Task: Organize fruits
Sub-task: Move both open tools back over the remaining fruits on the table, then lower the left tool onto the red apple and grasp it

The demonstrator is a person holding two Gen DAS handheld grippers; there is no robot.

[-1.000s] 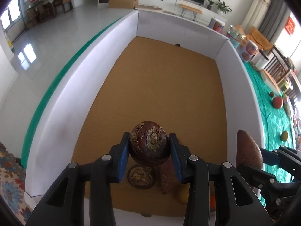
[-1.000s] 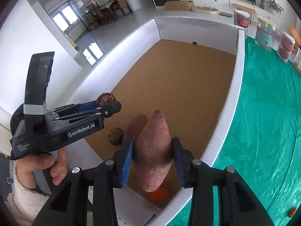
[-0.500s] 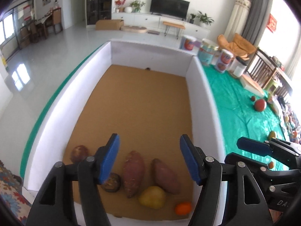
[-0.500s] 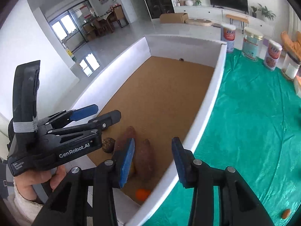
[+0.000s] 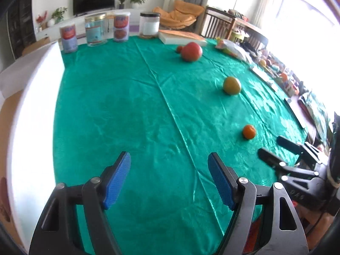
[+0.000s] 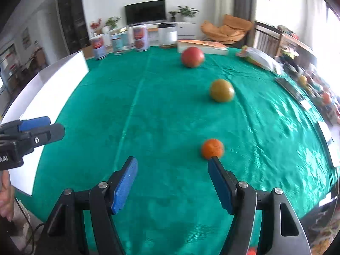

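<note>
Three fruits lie on the green tablecloth (image 5: 131, 110): a small orange (image 5: 249, 131), a yellow-green round fruit (image 5: 231, 85) and a large red fruit (image 5: 191, 51) at the back. The right wrist view shows the same orange (image 6: 212, 148), yellow-green fruit (image 6: 222, 90) and red fruit (image 6: 192, 56). My left gripper (image 5: 169, 179) is open and empty above the cloth. My right gripper (image 6: 172, 181) is open and empty, its right finger tip just short of the orange. The white box wall (image 5: 29, 123) stands at the left.
Several jars and tins (image 5: 95, 31) stand along the far table edge beside a flat box (image 5: 180, 37). Bags and clutter (image 5: 233, 47) line the right edge. The right gripper's body (image 5: 297, 170) shows in the left wrist view, the left gripper's (image 6: 29, 136) in the right wrist view.
Both grippers let go of their loads, the dark round fruit and the sweet potato, inside the white box, then swung right to face the green cloth and loose fruits.
</note>
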